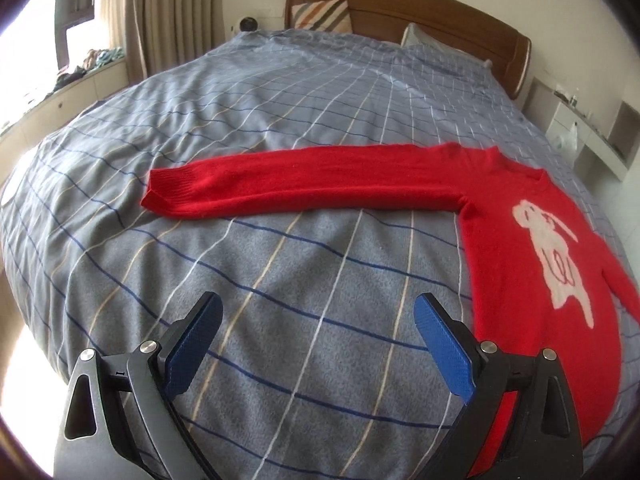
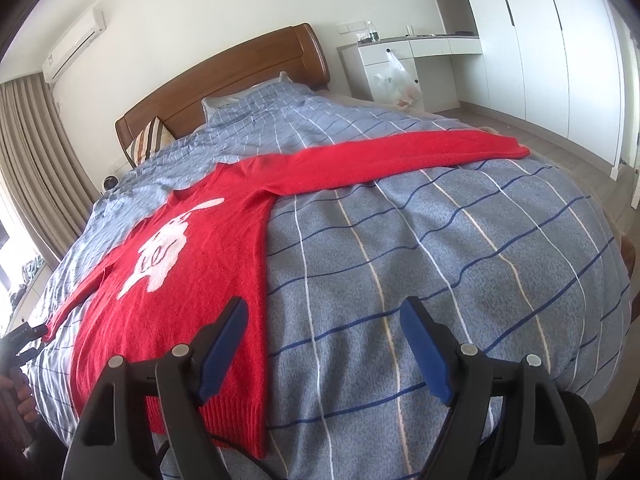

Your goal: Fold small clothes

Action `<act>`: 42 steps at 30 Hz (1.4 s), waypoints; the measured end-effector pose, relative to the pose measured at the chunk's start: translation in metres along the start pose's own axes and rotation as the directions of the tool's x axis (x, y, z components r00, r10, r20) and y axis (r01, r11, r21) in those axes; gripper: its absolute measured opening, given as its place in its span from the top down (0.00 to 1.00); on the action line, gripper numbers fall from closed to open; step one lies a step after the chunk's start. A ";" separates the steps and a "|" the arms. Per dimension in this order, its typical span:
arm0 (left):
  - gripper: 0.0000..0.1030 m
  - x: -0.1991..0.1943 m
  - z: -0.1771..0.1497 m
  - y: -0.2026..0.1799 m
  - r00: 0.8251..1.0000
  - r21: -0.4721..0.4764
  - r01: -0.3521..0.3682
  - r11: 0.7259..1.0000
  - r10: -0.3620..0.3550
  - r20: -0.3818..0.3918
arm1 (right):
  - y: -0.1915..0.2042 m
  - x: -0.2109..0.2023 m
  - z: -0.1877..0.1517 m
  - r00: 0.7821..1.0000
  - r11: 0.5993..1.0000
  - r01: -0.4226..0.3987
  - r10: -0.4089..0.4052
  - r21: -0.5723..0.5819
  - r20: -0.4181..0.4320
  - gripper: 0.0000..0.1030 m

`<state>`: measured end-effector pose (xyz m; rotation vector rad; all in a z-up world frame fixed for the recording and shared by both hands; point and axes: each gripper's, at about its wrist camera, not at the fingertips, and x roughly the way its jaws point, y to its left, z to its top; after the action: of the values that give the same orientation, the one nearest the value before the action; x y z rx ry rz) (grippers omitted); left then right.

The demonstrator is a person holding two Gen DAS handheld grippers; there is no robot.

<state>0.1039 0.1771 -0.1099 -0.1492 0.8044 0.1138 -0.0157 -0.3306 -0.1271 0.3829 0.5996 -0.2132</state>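
Note:
A small red sweater [image 1: 532, 264] with a white rabbit on the chest lies flat, face up, on the bed; it also shows in the right wrist view [image 2: 208, 248]. One sleeve [image 1: 304, 182] stretches straight out to the left, the other sleeve [image 2: 400, 156] straight out to the right. My left gripper [image 1: 320, 320] is open and empty, hovering above bare quilt just left of the sweater's body. My right gripper [image 2: 324, 324] is open and empty, above the quilt at the sweater's right hem edge.
The bed is covered by a blue-grey checked quilt [image 1: 280, 92]. A wooden headboard [image 1: 404, 12] and pillows [image 1: 320, 16] are at the far end. A white desk [image 2: 408, 56] and wardrobe [image 2: 560, 48] stand to the right, curtains [image 1: 168, 8] to the left.

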 end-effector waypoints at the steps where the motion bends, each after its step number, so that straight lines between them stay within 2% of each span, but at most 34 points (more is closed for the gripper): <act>1: 0.06 0.003 0.000 -0.005 1.000 0.025 -0.010 1.000 0.010 0.002 | 0.001 0.003 0.006 1.000 1.000 0.005 -0.005 -0.024 0.002 0.24; 5: 0.06 0.021 0.001 -0.021 0.999 0.099 -0.035 0.995 0.037 -0.014 | 0.000 0.024 0.042 0.997 0.988 0.074 -0.073 -0.138 0.009 0.23; 8: 0.06 0.028 0.005 -0.031 1.000 0.123 -0.025 0.992 0.025 -0.003 | -0.014 0.055 0.070 0.993 0.984 0.089 -0.099 -0.154 -0.058 0.22; 10: 0.06 0.031 0.010 -0.037 1.000 0.123 -0.016 0.992 0.015 0.010 | -0.021 0.076 0.086 0.988 0.982 0.099 -0.116 -0.160 -0.098 0.22; 13: 0.06 0.039 0.024 -0.041 0.999 0.085 -0.015 0.996 0.012 0.033 | -0.013 0.099 0.105 0.986 0.975 0.100 -0.123 -0.198 -0.109 0.22; 15: 0.06 0.046 0.037 -0.041 0.998 0.044 -0.019 0.999 0.017 0.057 | -0.001 0.113 0.108 0.988 0.974 0.066 -0.094 -0.216 -0.125 0.22; 17: 0.06 0.057 0.050 -0.041 0.997 0.011 -0.016 1.000 0.015 0.071 | 0.011 0.132 0.101 0.981 0.976 -0.020 -0.023 -0.218 -0.191 0.19; 19: 0.06 0.076 0.056 -0.042 0.999 0.019 -0.024 1.000 0.023 0.045 | 0.014 0.163 0.087 0.952 0.976 -0.038 -0.031 -0.216 -0.305 0.16; 20: 0.05 0.088 0.056 -0.043 0.999 0.031 -0.031 0.999 0.031 0.021 | 0.014 0.174 0.079 0.946 0.974 -0.021 -0.055 -0.227 -0.321 0.10; 21: 0.05 0.101 0.052 -0.043 0.999 0.050 -0.034 0.998 0.035 -0.013 | 0.016 0.174 0.075 0.963 0.966 -0.022 -0.050 -0.257 -0.267 0.03; 22: 0.01 0.114 0.047 -0.045 0.998 0.072 -0.036 0.997 0.040 -0.054 | 0.017 0.175 0.071 0.970 0.960 -0.016 -0.052 -0.280 -0.237 0.02; 25: 0.00 0.117 0.041 -0.043 0.999 0.075 -0.027 0.997 0.030 -0.040 | 0.029 0.171 0.078 0.967 0.950 0.051 -0.125 -0.309 -0.224 0.02; 27: 0.00 0.116 0.039 -0.045 0.999 0.081 -0.037 0.996 0.040 -0.036 | 0.039 0.171 0.083 0.974 0.926 0.035 -0.115 -0.375 -0.194 0.00; 28: 0.00 0.116 0.039 -0.046 0.998 0.084 -0.040 0.996 0.043 -0.036 | 0.039 0.179 0.083 0.972 0.917 0.010 -0.102 -0.398 -0.211 0.00; 29: 0.00 0.116 0.039 -0.046 0.998 0.083 -0.037 0.996 0.041 -0.040 | 0.034 0.194 0.080 0.957 0.926 -0.030 -0.083 -0.377 -0.278 0.00; 30: 0.00 0.117 0.040 -0.044 0.998 0.078 -0.032 0.996 0.035 -0.044 | 0.026 0.200 0.080 0.956 0.941 -0.059 -0.043 -0.332 -0.291 0.00; 32: 0.00 0.116 0.039 -0.043 0.999 0.072 -0.025 0.997 0.028 -0.043 | 0.017 0.195 0.083 0.964 0.954 -0.086 0.007 -0.288 -0.267 0.00; 37: 0.00 0.116 0.041 -0.043 0.999 0.073 -0.026 0.997 0.029 -0.040 | 0.026 0.192 0.079 0.964 0.940 -0.053 -0.039 -0.337 -0.262 0.00; 42: 0.00 0.116 0.040 -0.040 0.999 0.063 -0.015 0.998 0.017 -0.036 | 0.025 0.193 0.080 0.964 0.942 -0.060 -0.031 -0.330 -0.263 0.00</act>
<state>0.2189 0.1498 -0.1631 -0.0854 0.8450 0.1011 0.1878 -0.3573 -0.1723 0.0838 0.8814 -0.0417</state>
